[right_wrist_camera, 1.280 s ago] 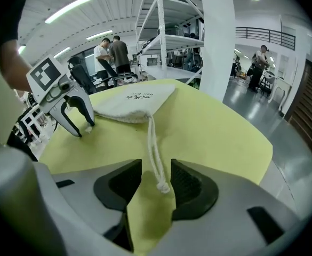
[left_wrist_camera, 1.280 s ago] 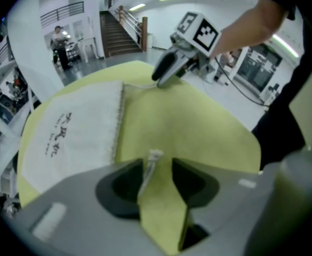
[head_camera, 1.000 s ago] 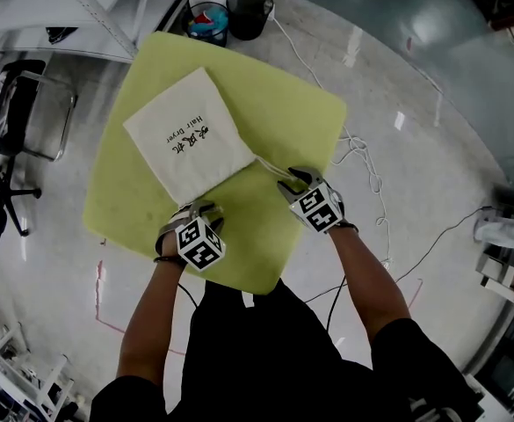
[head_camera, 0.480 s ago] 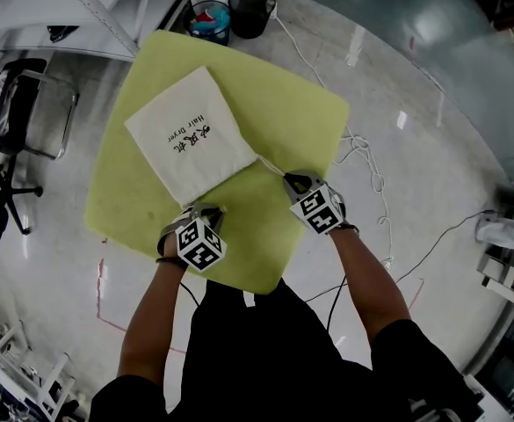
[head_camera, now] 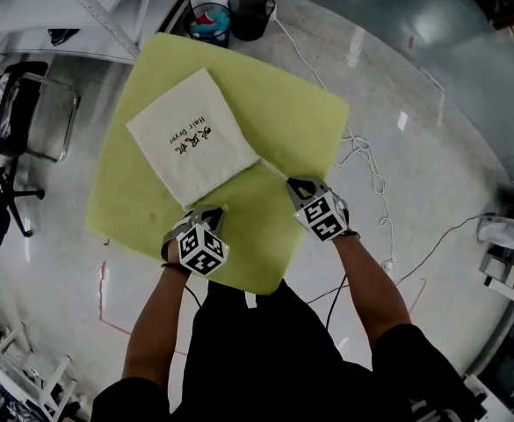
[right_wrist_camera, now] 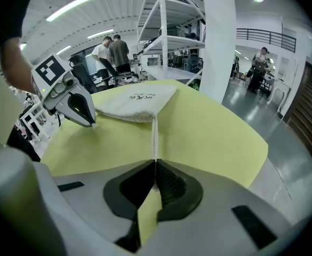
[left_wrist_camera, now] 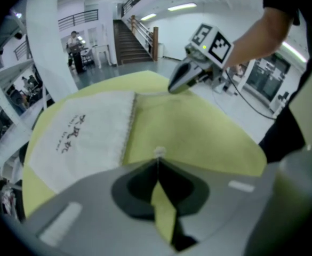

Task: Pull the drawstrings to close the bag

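My left claw [head_camera: 209, 212] is clamped on one drawstring knot [left_wrist_camera: 158, 152], and my right claw [head_camera: 294, 184] has just been closing onto the other drawstring [right_wrist_camera: 154, 135]. The white bag [head_camera: 191, 139] sits upper-left of center on the yellow table [head_camera: 300, 112].

Left claw [head_camera: 210, 211], right claw [head_camera: 294, 184], both just closed on drawstrings [right_wrist_camera: 154, 135]

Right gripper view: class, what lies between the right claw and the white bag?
A white drawstring runs from the right claw, which has just been closing on it, to the bag, over bare yellow table; the right gripper view shows it.
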